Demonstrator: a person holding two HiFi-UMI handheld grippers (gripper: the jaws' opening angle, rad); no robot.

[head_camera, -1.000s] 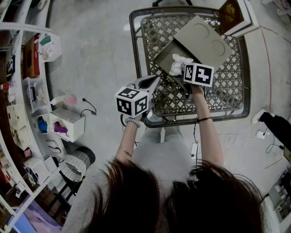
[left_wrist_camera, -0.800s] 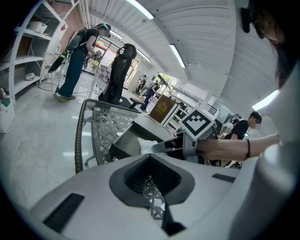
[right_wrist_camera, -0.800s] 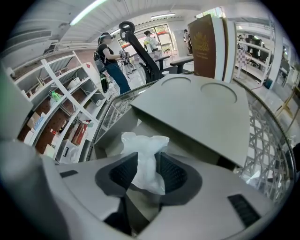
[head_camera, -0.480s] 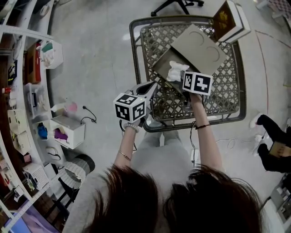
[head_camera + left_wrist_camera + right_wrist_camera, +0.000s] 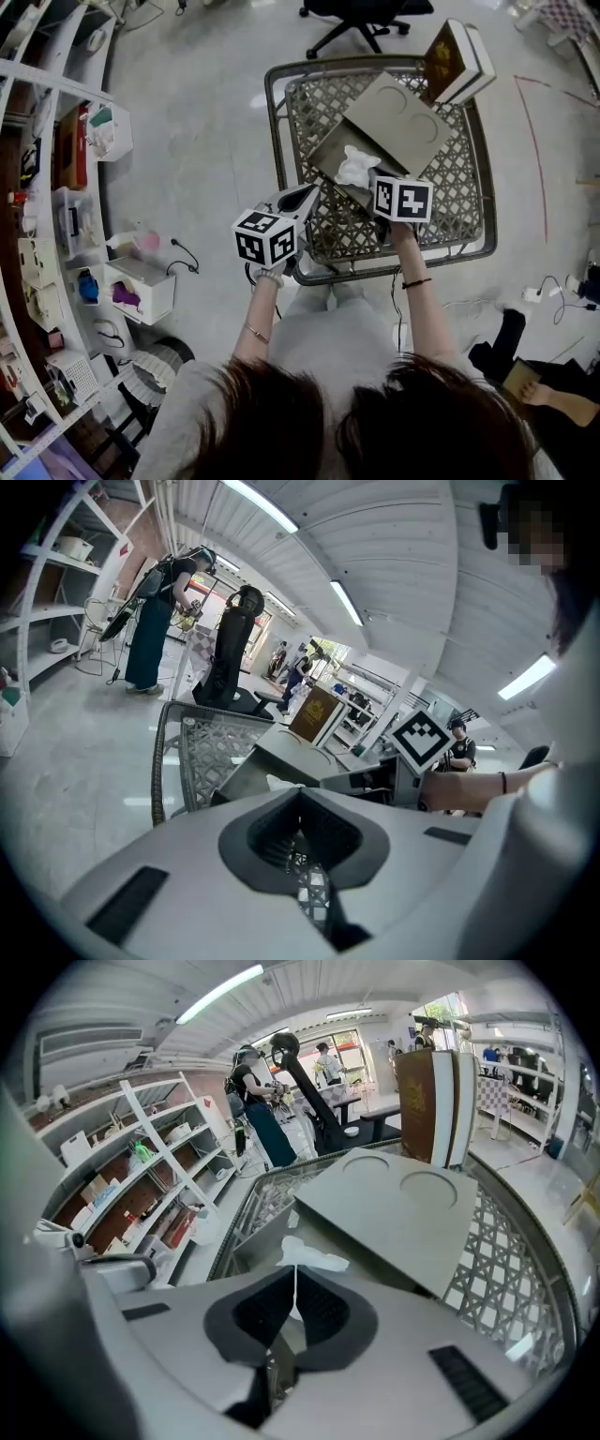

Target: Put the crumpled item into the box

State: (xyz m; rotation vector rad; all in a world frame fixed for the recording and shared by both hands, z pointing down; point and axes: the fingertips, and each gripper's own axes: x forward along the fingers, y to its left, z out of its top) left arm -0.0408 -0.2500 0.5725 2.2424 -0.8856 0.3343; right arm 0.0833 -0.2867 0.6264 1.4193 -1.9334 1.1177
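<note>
The white crumpled item [image 5: 356, 167] lies inside the open grey box [image 5: 326, 148] on the lattice table [image 5: 281, 141]. The box's lid [image 5: 405, 111] is folded back. My right gripper [image 5: 373, 181] hovers at the box's near edge. In the right gripper view its jaws [image 5: 295, 1271] are shut with nothing between them, and the crumpled item [image 5: 311, 1256] lies just past the tips. My left gripper [image 5: 306, 195] hangs over the table's near left corner, shut and holding nothing. In the left gripper view, its tips [image 5: 300, 794] point toward the box [image 5: 272, 766].
A brown book [image 5: 457, 58] stands upright at the table's far right corner, next to the lid. Shelving [image 5: 56, 187] full of small items lines the left. An office chair base [image 5: 361, 19] stands beyond the table. Cables and white bins [image 5: 141, 267] lie on the floor.
My right gripper has drawn back a little from the white item, which stays in the box. The left gripper has barely moved.
</note>
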